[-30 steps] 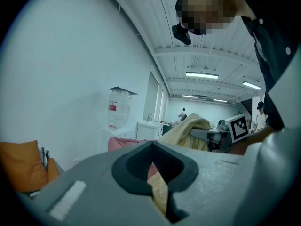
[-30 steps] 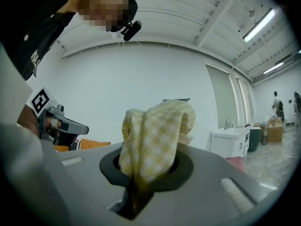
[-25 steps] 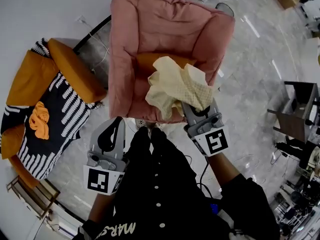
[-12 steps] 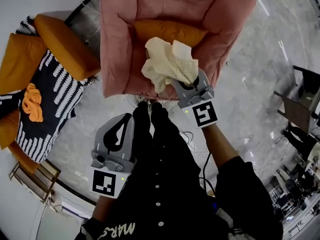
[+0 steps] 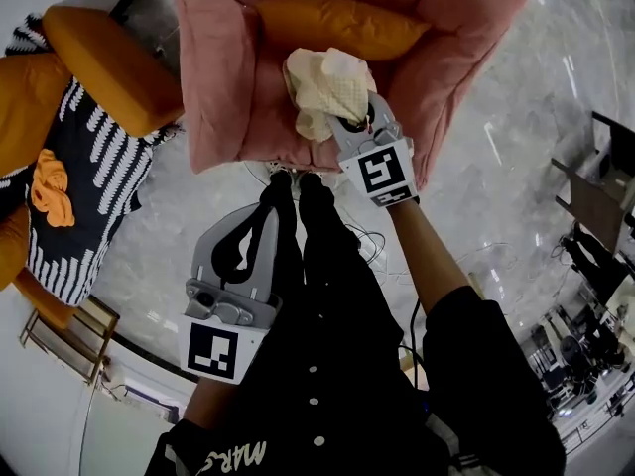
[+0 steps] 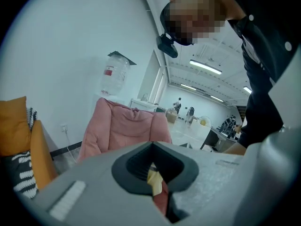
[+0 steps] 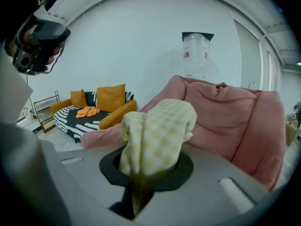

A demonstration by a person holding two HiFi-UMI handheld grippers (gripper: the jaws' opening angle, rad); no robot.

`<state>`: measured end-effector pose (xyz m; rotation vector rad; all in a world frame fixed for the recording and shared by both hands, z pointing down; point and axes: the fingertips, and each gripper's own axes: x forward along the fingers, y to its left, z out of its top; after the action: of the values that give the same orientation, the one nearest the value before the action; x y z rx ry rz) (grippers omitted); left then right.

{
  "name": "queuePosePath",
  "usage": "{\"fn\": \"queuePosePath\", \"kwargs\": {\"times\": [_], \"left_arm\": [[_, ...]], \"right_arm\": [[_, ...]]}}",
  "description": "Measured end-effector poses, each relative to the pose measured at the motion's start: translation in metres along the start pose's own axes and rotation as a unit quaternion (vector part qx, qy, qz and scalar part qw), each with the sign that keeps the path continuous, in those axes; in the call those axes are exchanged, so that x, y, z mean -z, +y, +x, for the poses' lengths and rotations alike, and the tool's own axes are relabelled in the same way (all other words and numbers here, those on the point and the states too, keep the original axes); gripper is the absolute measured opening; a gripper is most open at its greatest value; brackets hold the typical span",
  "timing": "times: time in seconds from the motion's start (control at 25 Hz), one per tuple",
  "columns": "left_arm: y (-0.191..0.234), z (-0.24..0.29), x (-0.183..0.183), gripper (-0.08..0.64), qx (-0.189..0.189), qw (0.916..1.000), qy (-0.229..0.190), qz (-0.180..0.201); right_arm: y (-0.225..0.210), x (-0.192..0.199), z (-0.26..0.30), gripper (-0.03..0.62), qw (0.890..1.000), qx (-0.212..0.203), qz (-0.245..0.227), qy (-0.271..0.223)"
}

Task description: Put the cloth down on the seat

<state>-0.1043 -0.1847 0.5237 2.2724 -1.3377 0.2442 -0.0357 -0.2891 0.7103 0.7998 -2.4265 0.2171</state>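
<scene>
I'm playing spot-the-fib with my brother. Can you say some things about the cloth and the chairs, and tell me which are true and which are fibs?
1. The right tongs grip a yellow checked cloth. True.
2. The cloth lies spread flat on the seat, let go. False: it is bunched up and clamped in the right tongs, at the pink armchair.
3. An orange cushion sits in the pink armchair. True.
4. The left tongs hold a cloth too. False: they are shut and empty.
5. An orange cloth lies on the striped sofa. True.
</scene>
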Motion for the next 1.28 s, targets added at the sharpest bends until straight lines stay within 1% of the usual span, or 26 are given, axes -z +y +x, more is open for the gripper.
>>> {"fn": "queuePosePath", "kwargs": {"times": [0.16, 0.36, 0.52, 0.64, 0.8, 0.88, 0.96, 1.0, 1.08, 1.28], "left_arm": [[0.000, 0.015, 0.016, 0.000, 0.008, 0.9999, 0.012, -0.005], [0.003, 0.022, 0.034, 0.000, 0.006, 0.9992, 0.029, -0.028], [0.003, 0.022, 0.043, 0.000, 0.006, 0.9986, 0.043, -0.029], [0.006, 0.023, 0.046, 0.000, 0.004, 0.9984, 0.046, -0.032], [0.010, 0.024, 0.049, 0.000, 0.003, 0.9983, 0.047, -0.035], [0.010, 0.024, 0.050, 0.000, 0.002, 0.9982, 0.047, -0.036], [0.010, 0.024, 0.051, 0.000, 0.001, 0.9981, 0.048, -0.038], [0.011, 0.024, 0.051, 0.000, 0.001, 0.9981, 0.049, -0.038], [0.011, 0.023, 0.051, 0.000, 0.000, 0.9981, 0.050, -0.037], [0.005, 0.025, 0.045, 0.000, 0.000, 0.9984, 0.044, -0.035]], "right_arm": [[0.006, 0.028, 0.024, 0.080, 0.999, -0.011, -0.009, 0.030], [0.016, 0.058, 0.052, 0.081, 0.997, -0.026, -0.019, 0.065], [0.024, 0.067, 0.073, 0.081, 0.995, -0.034, -0.033, 0.084], [0.028, 0.069, 0.083, 0.081, 0.994, -0.042, -0.046, 0.095], [0.028, 0.071, 0.092, 0.083, 0.993, -0.042, -0.045, 0.102], [0.025, 0.071, 0.094, 0.105, 0.993, -0.037, -0.038, 0.101], [0.022, 0.071, 0.095, 0.221, 0.994, -0.033, -0.031, 0.101], [0.021, 0.071, 0.094, 0.244, 0.994, -0.032, -0.028, 0.101], [0.018, 0.070, 0.092, 0.245, 0.994, -0.031, -0.024, 0.099], [0.011, 0.069, 0.082, 0.219, 0.995, -0.027, -0.023, 0.098]]}}
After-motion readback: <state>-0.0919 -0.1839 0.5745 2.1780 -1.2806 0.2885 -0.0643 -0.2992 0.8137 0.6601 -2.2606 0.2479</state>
